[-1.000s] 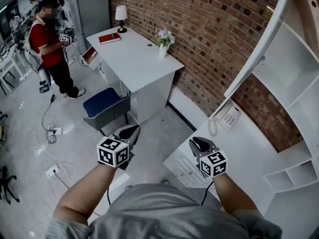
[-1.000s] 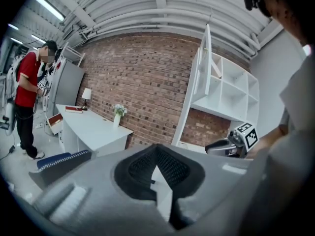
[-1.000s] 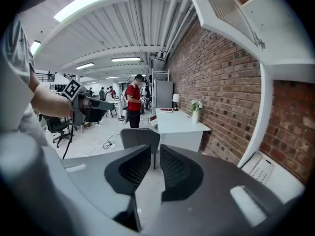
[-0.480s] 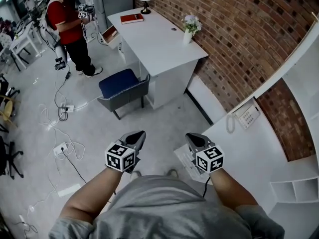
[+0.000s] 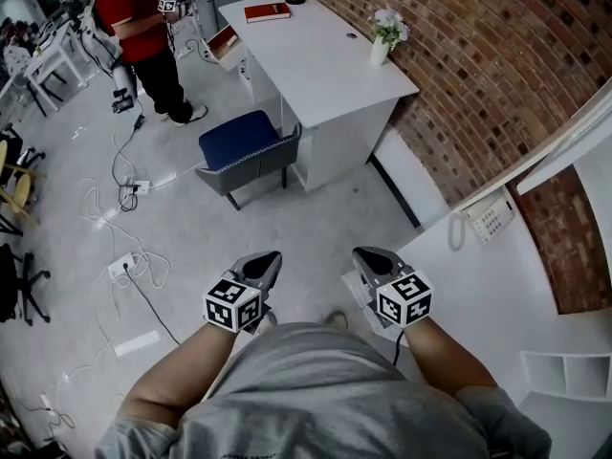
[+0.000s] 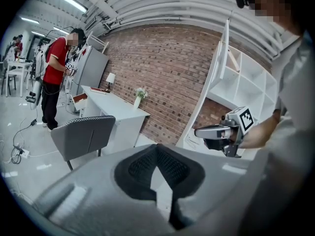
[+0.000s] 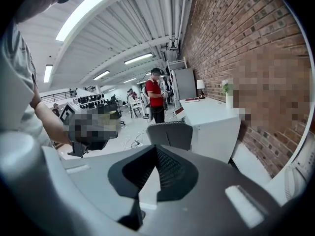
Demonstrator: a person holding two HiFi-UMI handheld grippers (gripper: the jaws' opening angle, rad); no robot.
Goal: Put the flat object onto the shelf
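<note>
Just beneath the right hand-held gripper [image 5: 368,256], clenched empty like the left hand-held gripper [image 5: 262,260], the apparent flat object [image 5: 351,293] lies at the counter [image 5: 478,295] edge; release the jaws first, grasp its rim, and carry it level to the shelf [image 5: 559,376].

The left gripper [image 6: 157,151] has its fingers [image 6: 140,168] closed together, nothing between them. Beyond, the right gripper [image 6: 199,131] hangs before the white shelf [image 6: 236,82]; a grey chair [image 6: 81,134] stands beside the worktop [image 6: 110,104].

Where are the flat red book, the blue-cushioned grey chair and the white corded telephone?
red book [image 5: 267,11], head view, its cover.
grey chair [image 5: 239,140], head view, seat cushion.
white telephone [image 5: 491,217], head view, its keypad.
</note>
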